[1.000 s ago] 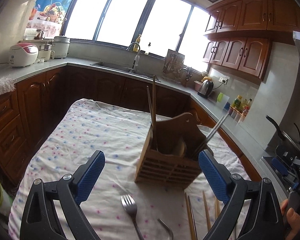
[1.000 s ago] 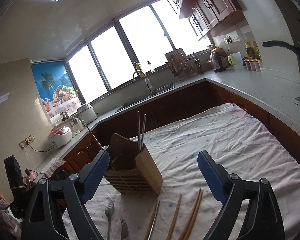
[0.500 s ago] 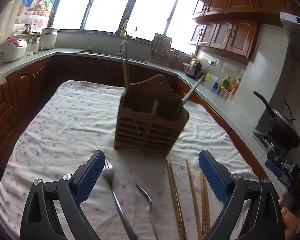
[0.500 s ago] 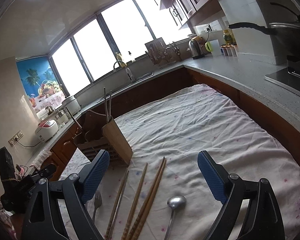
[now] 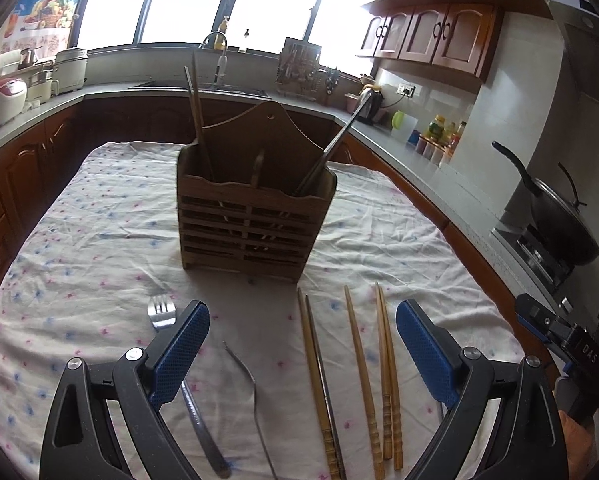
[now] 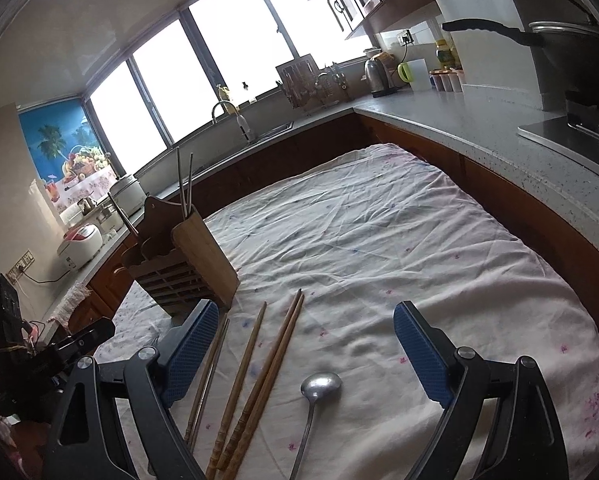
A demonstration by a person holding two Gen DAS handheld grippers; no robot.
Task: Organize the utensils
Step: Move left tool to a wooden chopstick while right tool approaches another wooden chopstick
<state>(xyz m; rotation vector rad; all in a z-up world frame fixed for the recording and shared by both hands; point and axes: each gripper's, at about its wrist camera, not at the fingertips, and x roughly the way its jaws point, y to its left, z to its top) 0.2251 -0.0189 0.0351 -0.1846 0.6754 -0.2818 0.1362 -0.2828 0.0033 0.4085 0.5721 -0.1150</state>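
Note:
A wooden slatted utensil holder (image 5: 251, 216) stands mid-table with chopsticks and a metal utensil leaning in it; it also shows in the right wrist view (image 6: 183, 264). On the cloth in front lie a fork (image 5: 161, 312), a second metal utensil (image 5: 247, 380) and several wooden chopsticks (image 5: 359, 368). My left gripper (image 5: 302, 344) is open and empty above them. My right gripper (image 6: 306, 344) is open and empty above the chopsticks (image 6: 259, 368) and a metal spoon (image 6: 319, 388).
A flowered white cloth (image 6: 379, 240) covers the table. Grey kitchen counters (image 6: 479, 120) and wooden cabinets wrap around the back and right. A wok (image 5: 555, 216) sits on the stove at the right. The other gripper's body (image 5: 579, 352) shows at the right edge.
Both grippers have pulled back and tilted down from the holder. More of the fork, chopsticks and spoon on the cloth now shows between the fingers. Both stay open.

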